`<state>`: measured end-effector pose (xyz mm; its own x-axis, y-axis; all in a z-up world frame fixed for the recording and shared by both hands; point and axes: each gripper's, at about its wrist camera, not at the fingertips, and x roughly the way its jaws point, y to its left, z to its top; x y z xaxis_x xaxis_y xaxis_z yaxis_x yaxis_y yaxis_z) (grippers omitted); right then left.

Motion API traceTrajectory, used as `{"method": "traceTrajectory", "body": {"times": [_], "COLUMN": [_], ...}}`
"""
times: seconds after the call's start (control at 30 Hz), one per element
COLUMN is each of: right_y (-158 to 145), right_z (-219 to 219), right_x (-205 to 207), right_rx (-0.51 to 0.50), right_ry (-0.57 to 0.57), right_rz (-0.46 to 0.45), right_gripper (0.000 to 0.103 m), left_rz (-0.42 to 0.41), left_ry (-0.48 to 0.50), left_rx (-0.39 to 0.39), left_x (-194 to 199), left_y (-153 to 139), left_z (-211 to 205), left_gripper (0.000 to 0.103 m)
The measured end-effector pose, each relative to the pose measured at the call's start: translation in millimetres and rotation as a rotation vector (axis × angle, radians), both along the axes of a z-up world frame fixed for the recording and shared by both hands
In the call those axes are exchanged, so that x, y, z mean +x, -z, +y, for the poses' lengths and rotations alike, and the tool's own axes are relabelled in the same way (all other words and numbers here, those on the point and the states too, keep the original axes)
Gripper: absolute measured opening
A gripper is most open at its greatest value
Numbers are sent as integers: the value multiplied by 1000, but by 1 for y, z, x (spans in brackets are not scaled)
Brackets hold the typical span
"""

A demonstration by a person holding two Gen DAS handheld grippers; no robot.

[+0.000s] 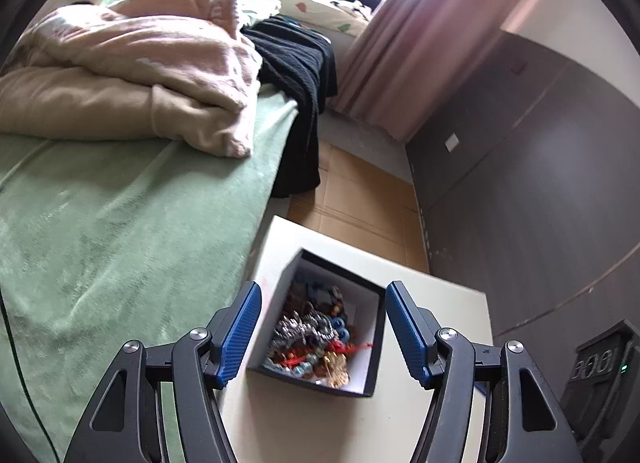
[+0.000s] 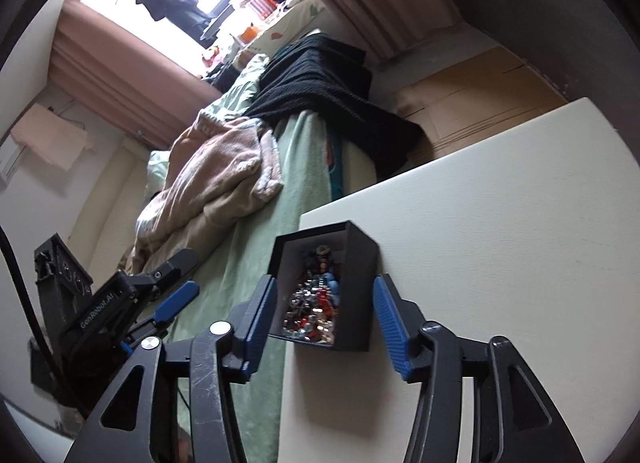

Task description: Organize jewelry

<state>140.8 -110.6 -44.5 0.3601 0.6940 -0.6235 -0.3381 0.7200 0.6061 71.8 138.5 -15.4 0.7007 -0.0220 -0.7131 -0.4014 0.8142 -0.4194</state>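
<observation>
The left wrist view looks steeply down along its gripper point(image 1: 323, 333) from close above the box point(image 1: 320, 327) on the bench point(image 1: 440, 295), with the bed point(image 1: 120, 223) at 9 o'clock and the window at 12. The right wrist view sits low and close, rolled sideways, facing the box point(image 2: 356, 287) past its gripper point(image 2: 320, 327); the bench point(image 2: 500, 223) fills 3 o'clock. Both share box, bench, bed and window; the right view also catches the left gripper point(image 2: 176, 283) at 9 o'clock.

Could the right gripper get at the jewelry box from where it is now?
Probably yes: the right gripper is open, the black box sits between its fingers on the white table, nothing in between.
</observation>
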Motion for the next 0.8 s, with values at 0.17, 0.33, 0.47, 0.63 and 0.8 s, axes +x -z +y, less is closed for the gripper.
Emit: {"method": "traceTrajectory", "body": {"times": [0.17,0.33,0.47,0.63,0.8], "right_y": [-6,-15,-22,-27,-32], "right_z": [-27,-50,-67,-89,-107], "right_x": [-10,-17,-22,-28,-35], "right_rx": [-42,-116,-130,-144,-149], "right_ry": [41,57,79,91,103], "right_rz": [-2,-14,-38,-48,-48], "right_gripper": [55,60,74,80,94], "left_rz": [0,-25,-20,-23,-54], "left_ry": [43,67,90,99,138], "left_rx": [67,131,191,215,265], "left_x": [-2,-10,-16,-25,-37], "left_y": [0,-6,-7,-5,0], "left_z": [-28,-51,-69,-87,-108], "left_gripper": [84,93,96,96,99]}}
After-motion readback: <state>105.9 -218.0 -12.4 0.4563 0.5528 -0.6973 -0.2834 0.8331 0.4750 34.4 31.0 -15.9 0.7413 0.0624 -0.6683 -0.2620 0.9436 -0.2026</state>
